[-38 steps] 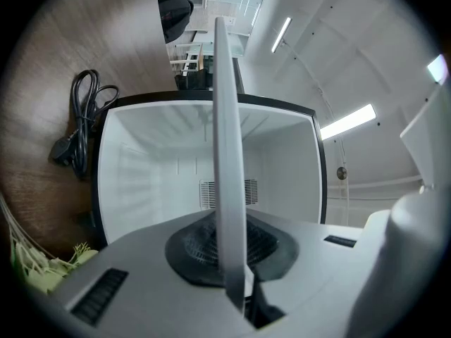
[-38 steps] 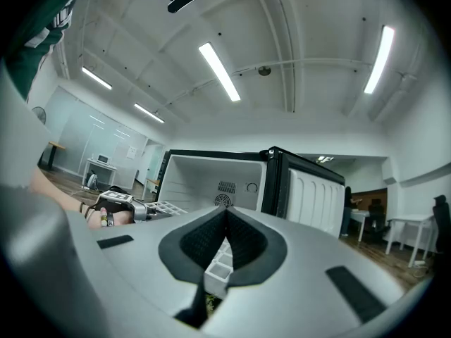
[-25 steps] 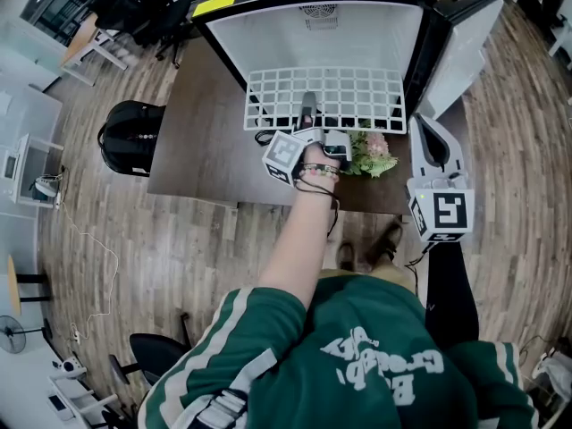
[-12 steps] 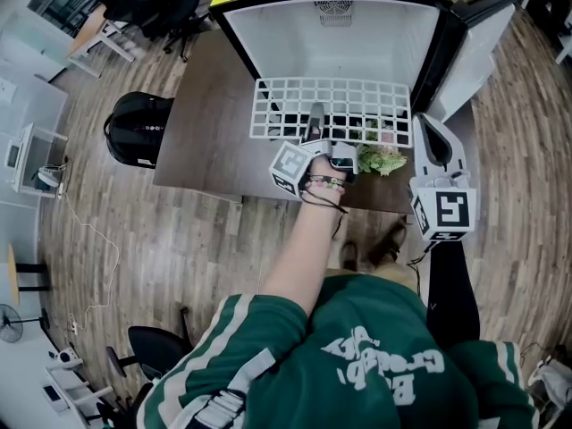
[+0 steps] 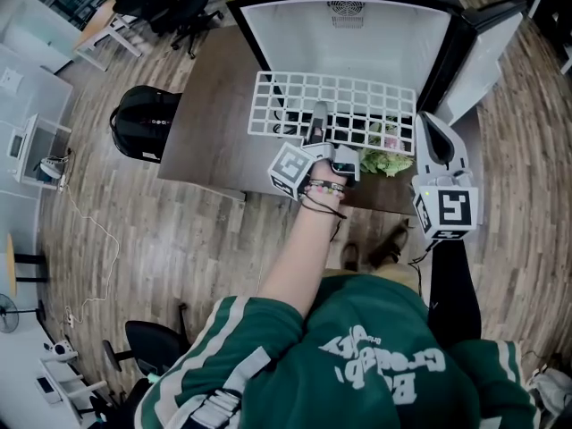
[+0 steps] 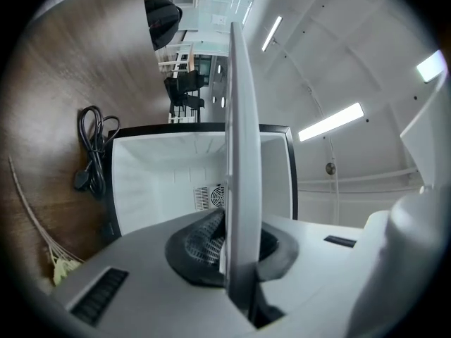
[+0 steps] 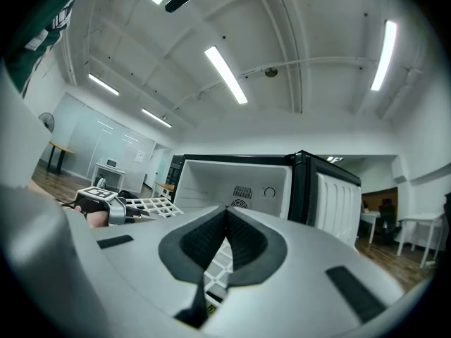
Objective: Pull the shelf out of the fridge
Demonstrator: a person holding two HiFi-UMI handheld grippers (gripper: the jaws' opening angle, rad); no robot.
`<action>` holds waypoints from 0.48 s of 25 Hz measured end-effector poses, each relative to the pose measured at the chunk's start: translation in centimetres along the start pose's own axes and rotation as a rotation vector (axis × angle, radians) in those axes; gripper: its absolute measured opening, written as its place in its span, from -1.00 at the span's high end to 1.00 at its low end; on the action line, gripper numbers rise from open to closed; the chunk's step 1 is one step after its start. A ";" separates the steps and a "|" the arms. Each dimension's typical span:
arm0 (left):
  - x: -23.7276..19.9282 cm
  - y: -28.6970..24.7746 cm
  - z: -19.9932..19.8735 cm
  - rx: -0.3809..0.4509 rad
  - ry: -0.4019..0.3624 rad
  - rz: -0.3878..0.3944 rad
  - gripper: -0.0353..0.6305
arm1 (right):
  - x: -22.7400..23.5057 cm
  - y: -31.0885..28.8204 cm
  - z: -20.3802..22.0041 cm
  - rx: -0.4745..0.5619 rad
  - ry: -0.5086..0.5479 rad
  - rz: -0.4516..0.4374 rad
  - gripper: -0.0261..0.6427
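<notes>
Fridge sits dead ahead of both sets of jaws: black shell, smooth white liner, round vent grille on the back wall, door swung wide to the right so the mouth is clear. Dark wood-grain table carries it and runs below the jaws.

Shelf, the task item, is a white coated-wire grid, flat and rectangular. It extends forward from the left jaws toward the fridge mouth. Most of it hangs out over the table; can't tell if the rear edge is clear of the cavity. Likely late in the pull.

Right gripper is grey plastic with black ribbed pads. Jaws are closed together with nothing between them. It is parked right of the shelf, near the door, apparently idle and out of the way.

Left gripper has its jaws clamped on the shelf's front edge near the middle. In the left gripper view the grid shows edge-on between the pads. A mid-edge grip probably keeps the grid from skewing in its rails. The rigid wire shouldn't flex much.

Leafy green plant with pink blooms lies below the shelf's front right corner, right of the left jaws. Risk of brushing it if the shelf drops.

Black coiled cable lies on the table left of the fridge, well off the left jaws.
</notes>
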State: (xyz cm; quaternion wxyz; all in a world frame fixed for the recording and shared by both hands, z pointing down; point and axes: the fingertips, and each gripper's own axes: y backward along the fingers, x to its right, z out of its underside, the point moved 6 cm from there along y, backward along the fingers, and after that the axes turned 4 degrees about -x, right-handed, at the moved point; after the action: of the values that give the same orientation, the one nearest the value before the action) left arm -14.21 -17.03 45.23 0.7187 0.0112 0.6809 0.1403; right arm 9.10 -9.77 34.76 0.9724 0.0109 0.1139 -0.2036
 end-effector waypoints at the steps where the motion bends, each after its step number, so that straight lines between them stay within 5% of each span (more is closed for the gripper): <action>1: 0.4 0.1 -0.2 -0.005 -0.017 0.005 0.78 | -0.1 -0.1 0.0 0.003 0.001 -0.002 0.89; 12: 5.1 1.1 -1.9 -0.023 -0.246 0.076 0.78 | -0.9 -0.5 -0.8 0.008 -0.011 -0.020 0.89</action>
State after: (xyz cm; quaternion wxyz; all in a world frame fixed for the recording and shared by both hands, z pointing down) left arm -16.07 -15.19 40.30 0.7911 0.0459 0.5850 0.1726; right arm 7.94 -9.79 34.24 0.9708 0.0125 0.1080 -0.2140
